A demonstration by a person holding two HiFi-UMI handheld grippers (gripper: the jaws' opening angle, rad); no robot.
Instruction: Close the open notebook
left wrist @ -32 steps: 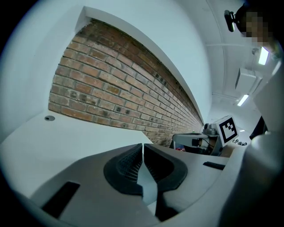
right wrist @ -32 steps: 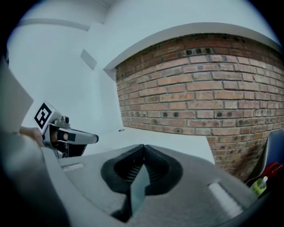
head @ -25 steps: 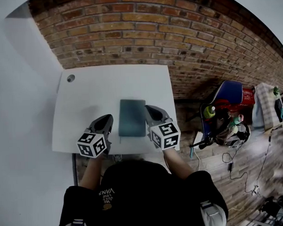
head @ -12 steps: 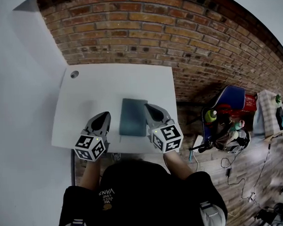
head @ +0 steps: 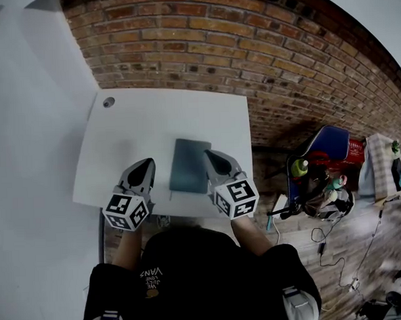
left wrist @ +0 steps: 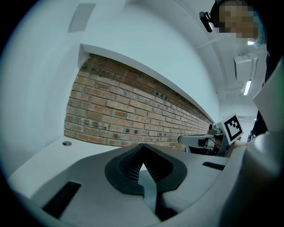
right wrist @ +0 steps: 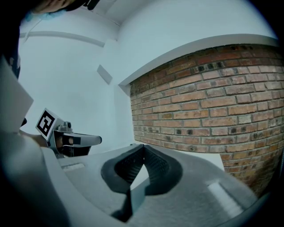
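The teal notebook (head: 189, 165) lies at mid-frame on the white table (head: 153, 118), long axis running up toward the brick wall (head: 249, 49), cover seemingly already down. The right gripper (head: 211, 157) sits just beside its right edge, the left gripper (head: 145, 168) slightly farther off its left. Both have jaws pressed together, empty, with nothing in the way.

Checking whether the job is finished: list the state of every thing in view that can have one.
notebook: closed, lying flat on the table.
left tool: shut, nothing between its jaws, to the left of the notebook.
right tool: shut, nothing between its jaws, at the notebook's right edge.
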